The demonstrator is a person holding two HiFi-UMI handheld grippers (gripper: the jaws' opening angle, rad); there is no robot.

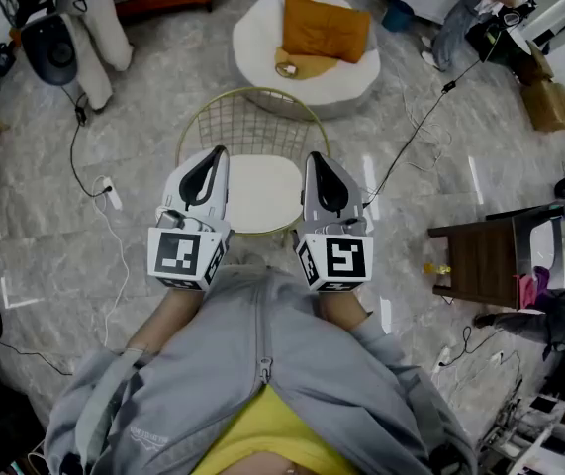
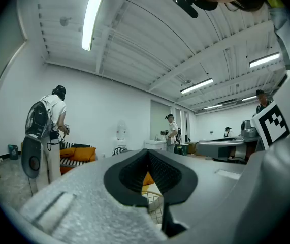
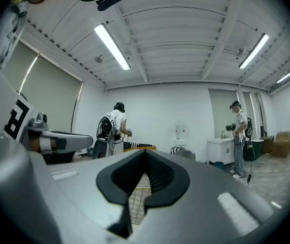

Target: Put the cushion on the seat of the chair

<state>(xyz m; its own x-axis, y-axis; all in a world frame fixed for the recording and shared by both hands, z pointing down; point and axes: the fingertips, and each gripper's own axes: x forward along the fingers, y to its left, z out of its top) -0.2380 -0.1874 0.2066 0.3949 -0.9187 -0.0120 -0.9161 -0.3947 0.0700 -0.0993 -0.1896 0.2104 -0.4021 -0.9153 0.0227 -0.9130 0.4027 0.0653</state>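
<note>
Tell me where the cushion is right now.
Head view, top centre: the orange cushion lies on the round white pouf, just beyond the wire chair.

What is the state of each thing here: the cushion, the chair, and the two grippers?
cushion: lies on the white pouf, not yet on the chair.
chair: stands upright, its seat has no cushion on it.
left gripper: jaws together, nothing between them.
right gripper: jaws together, nothing between them.
</note>
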